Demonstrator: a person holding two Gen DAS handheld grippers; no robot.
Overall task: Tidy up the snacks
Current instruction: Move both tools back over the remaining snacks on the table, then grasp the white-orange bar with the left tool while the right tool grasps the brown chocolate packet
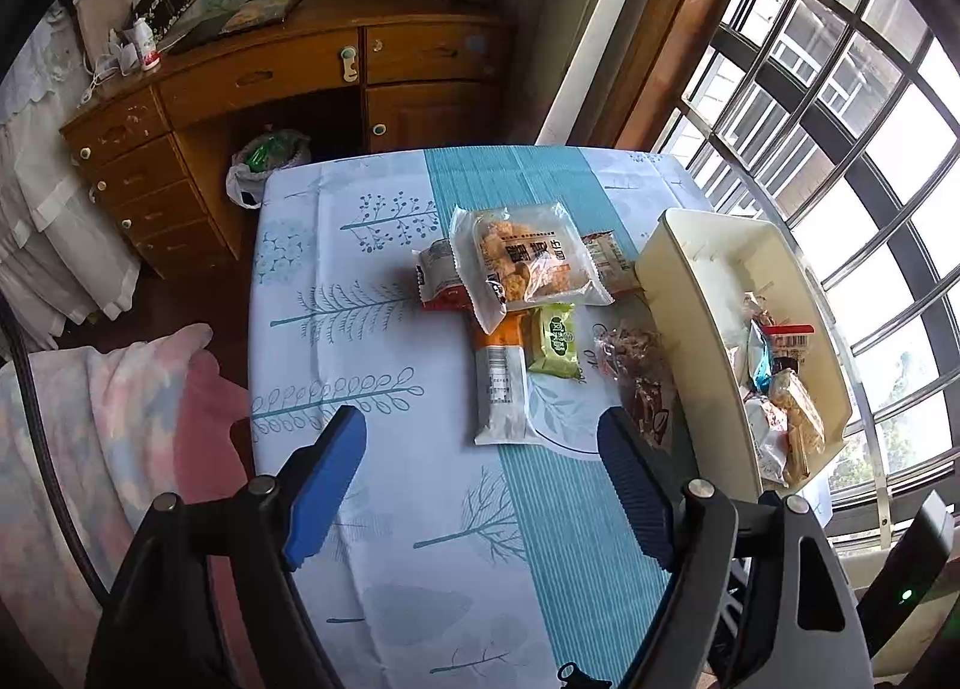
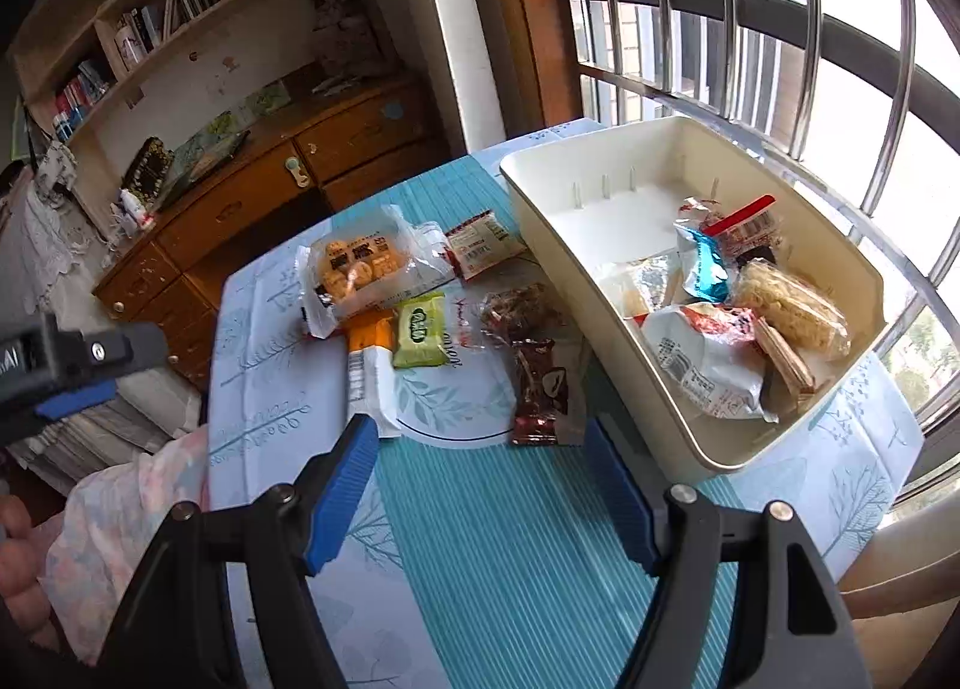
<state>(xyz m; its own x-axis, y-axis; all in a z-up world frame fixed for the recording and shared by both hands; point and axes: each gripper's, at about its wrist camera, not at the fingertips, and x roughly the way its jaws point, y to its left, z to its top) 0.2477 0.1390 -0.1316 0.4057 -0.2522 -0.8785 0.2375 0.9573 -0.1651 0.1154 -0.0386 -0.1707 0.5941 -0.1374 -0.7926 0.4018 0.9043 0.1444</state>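
Note:
Several snack packs lie on the table: a clear cookie bag [image 1: 531, 263] [image 2: 360, 269], a green pack [image 1: 555, 341] [image 2: 420, 329], an orange-and-white bar [image 1: 501, 383] [image 2: 369, 371], a brown chocolate pack [image 2: 540, 389] [image 1: 648, 407] and a red-and-white pack [image 2: 480, 242]. A cream bin [image 1: 678, 251] [image 2: 540, 197] on the right holds several snacks. My left gripper [image 1: 483, 479] is open and empty, above the cloth short of the orange bar. My right gripper [image 2: 483, 485] is open and empty, near the chocolate pack and the bin's near corner.
The table has a blue-and-white cloth [image 1: 336, 341] [image 2: 480, 569]. A wooden desk [image 1: 270, 83] [image 2: 258, 197] stands behind it. A barred window [image 1: 840, 119] [image 2: 780, 29] is on the right. Bedding [image 1: 120, 419] lies left of the table. The left gripper's body [image 2: 72, 365] shows at the left edge.

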